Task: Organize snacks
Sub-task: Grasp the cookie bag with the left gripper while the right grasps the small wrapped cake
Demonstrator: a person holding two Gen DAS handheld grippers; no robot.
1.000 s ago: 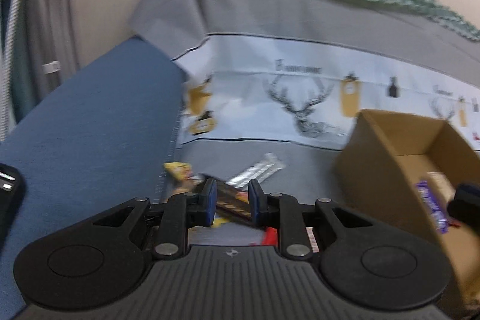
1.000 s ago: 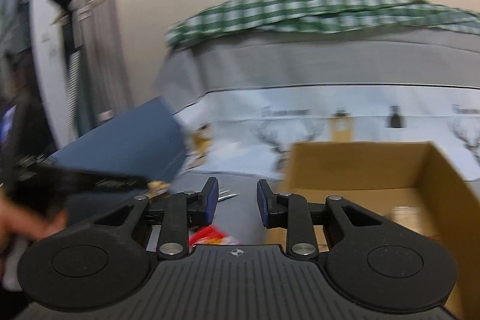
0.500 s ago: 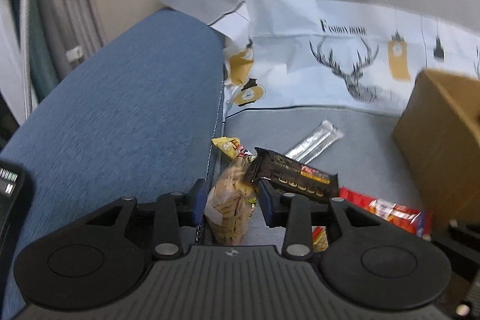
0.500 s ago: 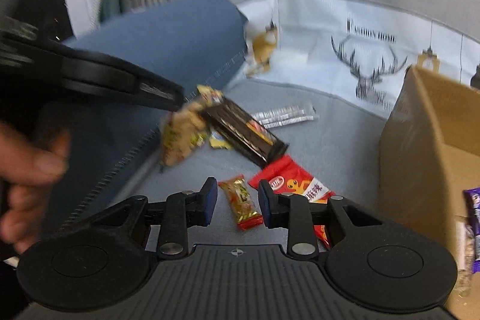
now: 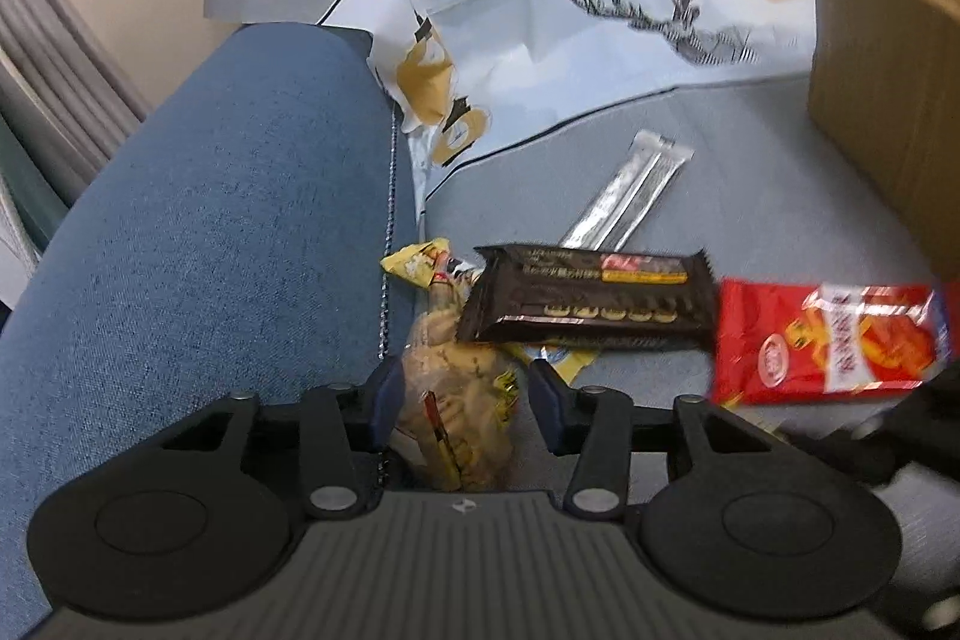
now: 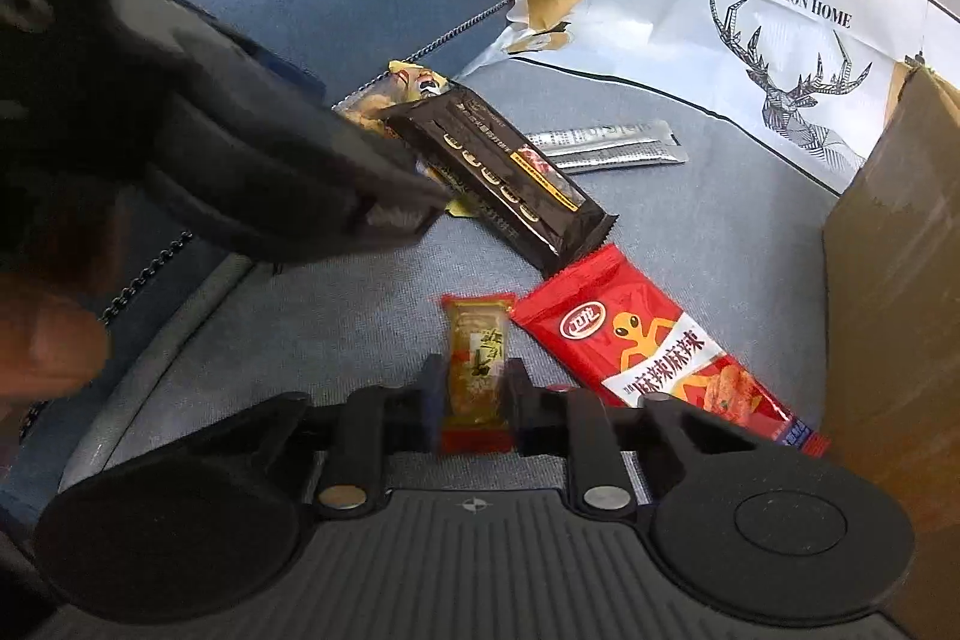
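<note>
Both grippers have come down to the snacks. The left gripper point(image 5: 459, 391) now straddles the cookie bag point(image 5: 456, 400), and the right gripper point(image 6: 471, 394) straddles the small pack point(image 6: 477, 370); both jaws are apart, not yet clamped. Two pickups for the box point(image 6: 900, 310) seem ready.

The snacks lie on the seat point(image 6: 720, 220), between the armrest point(image 5: 210, 220) on the left and the box point(image 6: 900, 280) on the right. The cookie bag point(image 5: 456, 400) sits hard against the armrest, between the left gripper's point(image 5: 462, 394) fingers. The bar point(image 5: 588, 304) lies partly on that bag, with the sticks point(image 5: 630, 190) behind it. Right of the bar lies the chips point(image 6: 660, 346) (nearly touching its end). Left of the chips, the small pack point(image 6: 477, 370) lies between the right gripper's point(image 6: 471, 394) fingers.
</note>
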